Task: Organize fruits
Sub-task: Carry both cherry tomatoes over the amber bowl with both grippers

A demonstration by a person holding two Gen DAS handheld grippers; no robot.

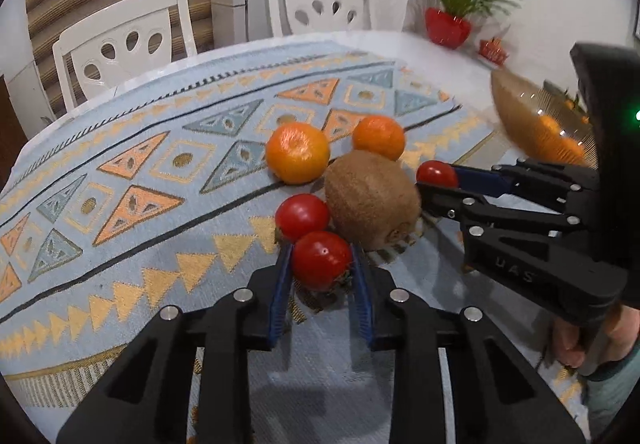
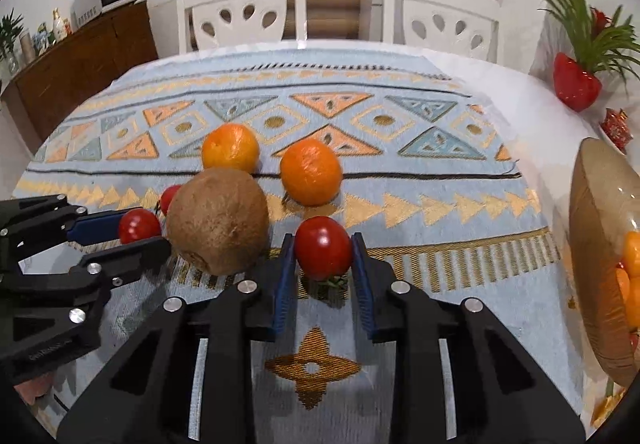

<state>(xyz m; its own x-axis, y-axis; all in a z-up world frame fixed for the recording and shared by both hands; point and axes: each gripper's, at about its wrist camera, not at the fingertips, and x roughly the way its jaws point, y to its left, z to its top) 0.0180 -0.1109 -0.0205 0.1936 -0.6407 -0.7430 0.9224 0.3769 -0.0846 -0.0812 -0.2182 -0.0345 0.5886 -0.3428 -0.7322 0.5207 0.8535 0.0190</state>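
My left gripper (image 1: 321,250) is shut on a red tomato (image 1: 322,262) low over the patterned cloth (image 1: 160,180). A second tomato (image 1: 302,216) touches it from behind, next to a brown kiwi (image 1: 372,198). Two oranges (image 1: 298,152) (image 1: 379,137) lie just beyond. Right of the kiwi, my right gripper (image 1: 438,178) is shut on a third tomato (image 1: 436,173). The right wrist view shows that tomato (image 2: 324,248) held between the right gripper's (image 2: 322,240) blue pads. In the same view the left gripper (image 2: 142,230) holds its tomato (image 2: 139,226) left of the kiwi (image 2: 218,220).
An amber glass bowl (image 2: 592,212) holding oranges stands at the table's right edge. A red vase with a green plant (image 2: 576,84) and a small red ornament (image 2: 616,128) sit at the far right. Two white chairs (image 2: 244,8) stand behind the table. A hand (image 1: 576,340) holds the right gripper.
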